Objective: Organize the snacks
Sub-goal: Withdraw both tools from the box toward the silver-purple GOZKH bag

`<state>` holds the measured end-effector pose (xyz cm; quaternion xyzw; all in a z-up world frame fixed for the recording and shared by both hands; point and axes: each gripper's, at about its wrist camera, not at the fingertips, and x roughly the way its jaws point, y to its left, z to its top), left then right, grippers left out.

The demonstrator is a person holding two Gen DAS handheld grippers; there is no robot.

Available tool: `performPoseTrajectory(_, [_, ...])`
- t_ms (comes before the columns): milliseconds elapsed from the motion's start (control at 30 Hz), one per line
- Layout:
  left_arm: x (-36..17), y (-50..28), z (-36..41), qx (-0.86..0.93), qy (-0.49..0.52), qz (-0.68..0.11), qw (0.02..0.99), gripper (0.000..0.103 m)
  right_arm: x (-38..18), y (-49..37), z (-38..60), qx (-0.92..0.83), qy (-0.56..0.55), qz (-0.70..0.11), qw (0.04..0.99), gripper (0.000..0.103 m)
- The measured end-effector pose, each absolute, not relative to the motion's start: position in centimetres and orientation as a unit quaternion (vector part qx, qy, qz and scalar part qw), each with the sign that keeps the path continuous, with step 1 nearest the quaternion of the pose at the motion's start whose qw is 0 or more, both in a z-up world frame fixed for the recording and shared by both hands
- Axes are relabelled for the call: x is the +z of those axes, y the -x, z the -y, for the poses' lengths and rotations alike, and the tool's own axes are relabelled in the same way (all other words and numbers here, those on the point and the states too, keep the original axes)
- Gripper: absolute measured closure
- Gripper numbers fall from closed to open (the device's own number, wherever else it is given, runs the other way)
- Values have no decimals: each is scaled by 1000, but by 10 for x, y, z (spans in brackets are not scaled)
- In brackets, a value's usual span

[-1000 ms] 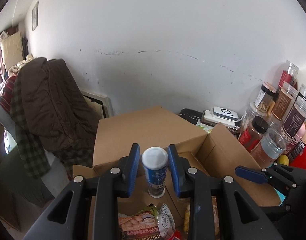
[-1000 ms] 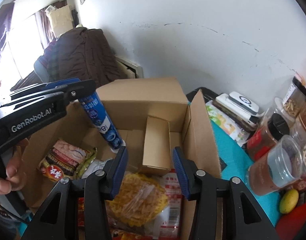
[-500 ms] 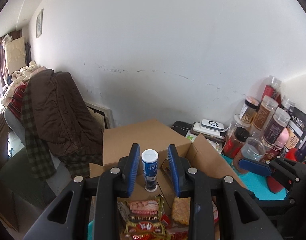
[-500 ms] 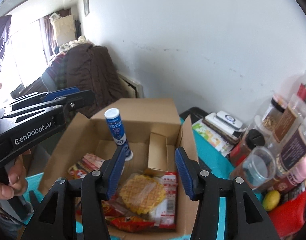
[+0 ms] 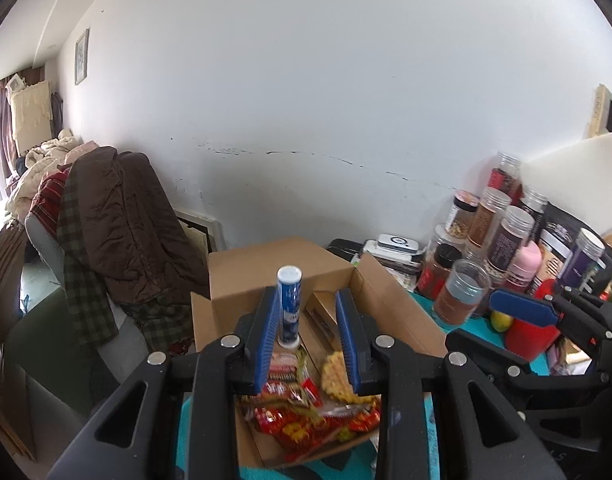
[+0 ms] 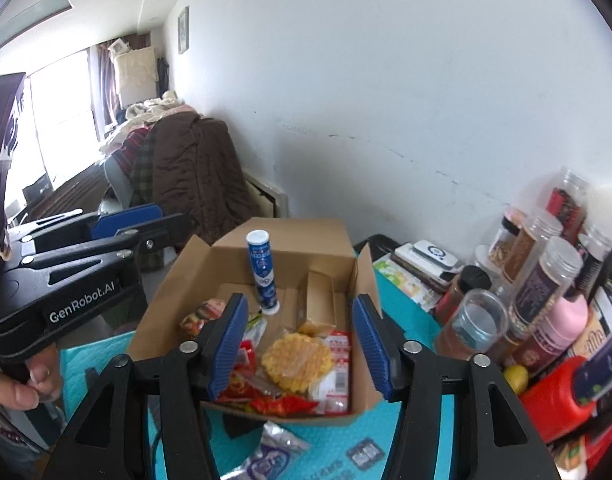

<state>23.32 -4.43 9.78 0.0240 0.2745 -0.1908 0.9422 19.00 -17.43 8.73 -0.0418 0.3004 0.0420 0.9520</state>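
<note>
Cardboard box point(image 6: 289, 228): set ahead of and below both tongs.
Snack packets point(image 6: 297, 356): heaped inside.
Blue tube point(image 6: 261, 276): stood upright at the far side.
Left tongs point(image 5: 304, 292): narrowly apart, empty.
Right tongs point(image 6: 298, 299): opening, nothing between.
Risk: the tube is judged easily toppled if packets are pushed against it.
Near packets are partly hidden by the pads; labels cannot be read.

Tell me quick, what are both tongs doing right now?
Left tongs: slightly apart, holding nothing.
Right tongs: opening, nothing between them.
</note>
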Motion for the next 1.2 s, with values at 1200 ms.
performPoseTrajectory(1200, [8,-96,46,-230,-34,-345,909,74,11,-47,185,-4,11,-329,944,38])
